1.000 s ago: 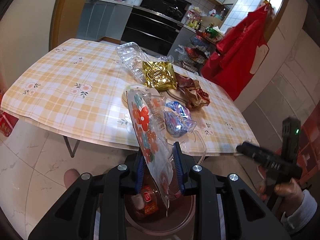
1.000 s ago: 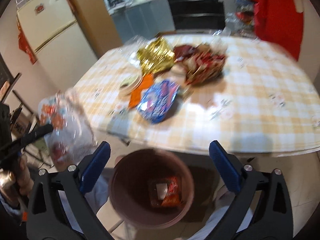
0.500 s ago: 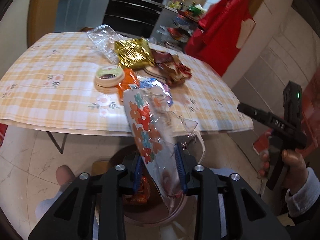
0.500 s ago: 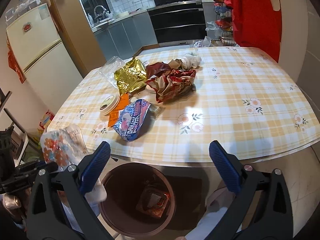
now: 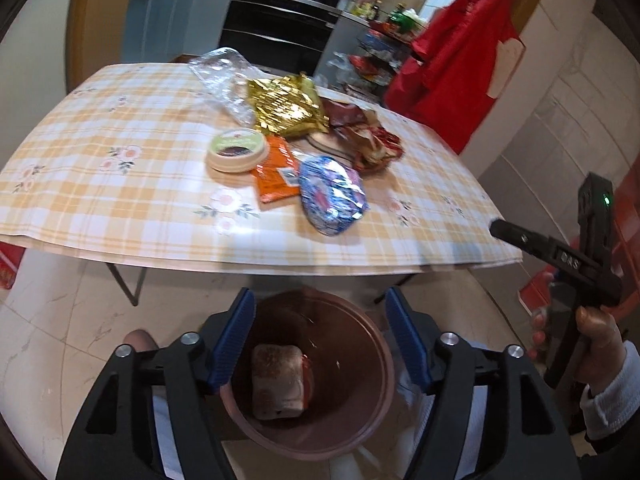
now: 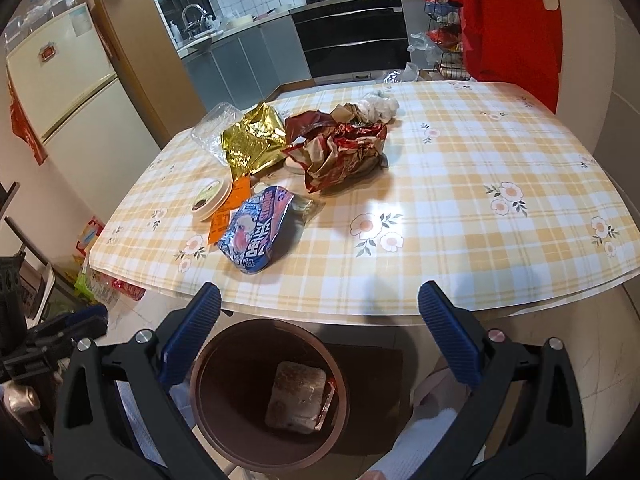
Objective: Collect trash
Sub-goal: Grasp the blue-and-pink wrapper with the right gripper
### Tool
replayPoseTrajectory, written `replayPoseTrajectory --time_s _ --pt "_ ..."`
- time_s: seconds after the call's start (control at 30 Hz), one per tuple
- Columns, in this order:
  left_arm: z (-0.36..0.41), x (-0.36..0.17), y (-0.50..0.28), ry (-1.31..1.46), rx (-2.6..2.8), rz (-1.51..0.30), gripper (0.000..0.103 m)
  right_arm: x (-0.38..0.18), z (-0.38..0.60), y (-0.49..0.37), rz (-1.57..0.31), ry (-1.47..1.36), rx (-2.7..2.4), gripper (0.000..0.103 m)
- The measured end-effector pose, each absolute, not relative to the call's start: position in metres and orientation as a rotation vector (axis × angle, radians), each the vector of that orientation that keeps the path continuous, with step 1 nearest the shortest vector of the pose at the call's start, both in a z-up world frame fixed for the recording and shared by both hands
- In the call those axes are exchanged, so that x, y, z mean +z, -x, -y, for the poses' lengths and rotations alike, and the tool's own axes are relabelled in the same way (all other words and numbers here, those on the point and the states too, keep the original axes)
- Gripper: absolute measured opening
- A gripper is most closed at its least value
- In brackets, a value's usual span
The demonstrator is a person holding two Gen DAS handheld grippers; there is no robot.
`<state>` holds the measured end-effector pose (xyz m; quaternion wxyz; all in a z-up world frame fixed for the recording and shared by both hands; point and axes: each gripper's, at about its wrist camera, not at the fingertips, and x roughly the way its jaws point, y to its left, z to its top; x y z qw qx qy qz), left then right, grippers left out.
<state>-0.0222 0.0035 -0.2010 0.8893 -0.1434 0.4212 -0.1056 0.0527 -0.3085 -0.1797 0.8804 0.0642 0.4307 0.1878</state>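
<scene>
1. The left gripper hangs over the brown bin, its 2 blue pads apart with nothing between them; the jaws are opening.
2. Straight below that gripper, on the bin's floor, lies a pale square packet with a red wrapper peeking out at its right edge.
3. The right gripper is spread wide and holds nothing; the same bin sits below and between its fingers.
4. Ahead of both grippers, beyond the bin, stands the table with a yellow checked cloth; the remaining trash lies on it.
5. Nearest the right gripper, just past the table edge, is a blue snack bag. Touching it on the far left side is an orange sachet, with a round cream lid beside that.
6. Farther ahead lie a gold foil bag, a clear plastic tray to its left, and crumpled red-brown wrappers to its right.
7. In the left wrist view, a hand at the right holds the other gripper's handle.
</scene>
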Motion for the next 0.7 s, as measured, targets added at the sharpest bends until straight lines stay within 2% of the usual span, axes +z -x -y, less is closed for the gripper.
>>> replayPoseTrajectory --time_s 0.23,0.43,0.7 --pt "-0.026 -0.197 0.014 0.259 -0.115 -0.849 0.089 -0.189 0.306 -0.057 -0.92 -0.148 0.38 0.097" --pt "-0.045 -0.193 0.0 0.238 -0.049 -0.833 0.094 -0.193 0.307 -0.064 -0.892 -0.136 0.316 0.098" --pt "-0.058 -0.198 -0.027 0.17 -0.001 -0.836 0.096 -0.214 0.28 -0.096 -0.996 -0.125 0.396 0.097"
